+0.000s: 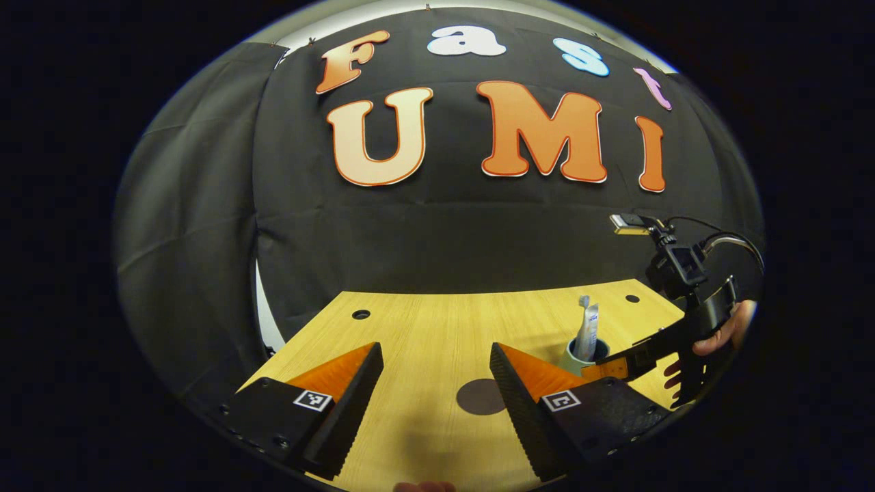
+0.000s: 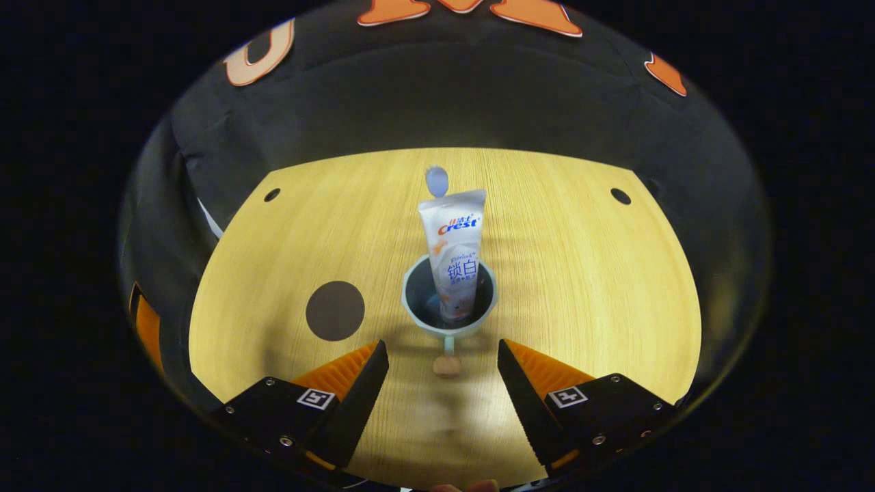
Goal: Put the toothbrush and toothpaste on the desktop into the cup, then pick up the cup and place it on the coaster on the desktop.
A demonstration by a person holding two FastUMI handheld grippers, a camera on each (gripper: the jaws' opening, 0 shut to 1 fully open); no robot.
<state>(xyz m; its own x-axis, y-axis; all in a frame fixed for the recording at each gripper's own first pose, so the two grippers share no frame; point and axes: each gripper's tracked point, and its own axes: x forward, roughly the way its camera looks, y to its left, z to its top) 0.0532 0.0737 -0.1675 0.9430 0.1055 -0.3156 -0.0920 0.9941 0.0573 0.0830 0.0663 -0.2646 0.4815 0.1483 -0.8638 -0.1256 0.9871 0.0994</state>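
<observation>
A toothpaste tube (image 2: 453, 256) stands upright in a grey-blue cup (image 2: 449, 301) out on the open middle of a light wooden desk (image 2: 581, 287), its crimped end well above the rim. Behind the tube, a toothbrush (image 2: 437, 181) head pokes up, blurred; its handle is hidden by the tube. The cup's handle (image 2: 447, 361), tipped with a pale brown knob, points toward the right tool (image 2: 443, 386), whose two black-and-orange fingers are spread wide on either side of it, touching nothing.

A dark round coaster (image 2: 335, 311) lies flat on the desk beside the cup, nearer the desk's left edge in the right gripper view, with bare wood between the two.

In the left gripper view, the left tool (image 1: 435, 393) hangs wide open above the near edge of the desk, holding nothing, with the coaster partly hidden behind one of its fingers. Farther off in that view, the right tool is reaching in just beside the cup, gripped by a hand (image 1: 724, 331) at the desk's right edge. Small dark holes (image 2: 621, 196) mark the far corners of the desk.
</observation>
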